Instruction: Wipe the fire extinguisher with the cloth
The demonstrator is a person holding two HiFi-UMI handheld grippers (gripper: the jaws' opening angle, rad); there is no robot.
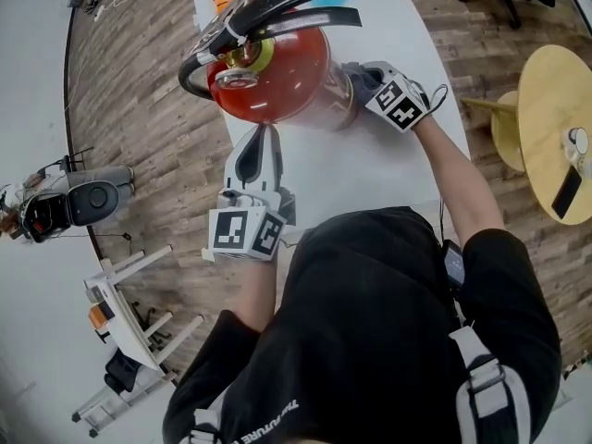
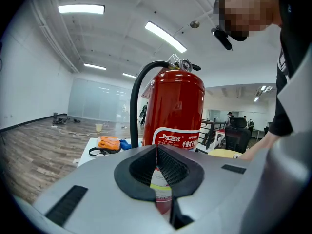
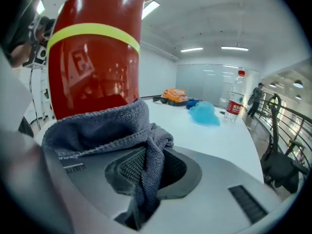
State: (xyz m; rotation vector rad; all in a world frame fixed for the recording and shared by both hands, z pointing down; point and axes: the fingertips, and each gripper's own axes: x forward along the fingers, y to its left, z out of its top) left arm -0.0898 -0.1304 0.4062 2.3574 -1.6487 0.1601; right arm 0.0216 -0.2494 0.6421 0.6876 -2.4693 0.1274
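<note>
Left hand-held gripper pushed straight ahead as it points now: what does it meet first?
The fire extinguisher: its red body stands right ahead of the left hand-held gripper, probably very close.

White table (image 1: 388, 169) runs long and narrow over wood flooring. Up at its far end sits an orange bundle (image 3: 175, 95) with a dark blue item (image 3: 192, 102) just beside it. Nearer, there's a pale blue crumpled heap (image 3: 204, 113), and a red-labelled bottle (image 3: 236, 97) upright close by. Off to the side, a round wooden table (image 1: 546, 109) carries a flat black slab (image 1: 566, 192).
</note>
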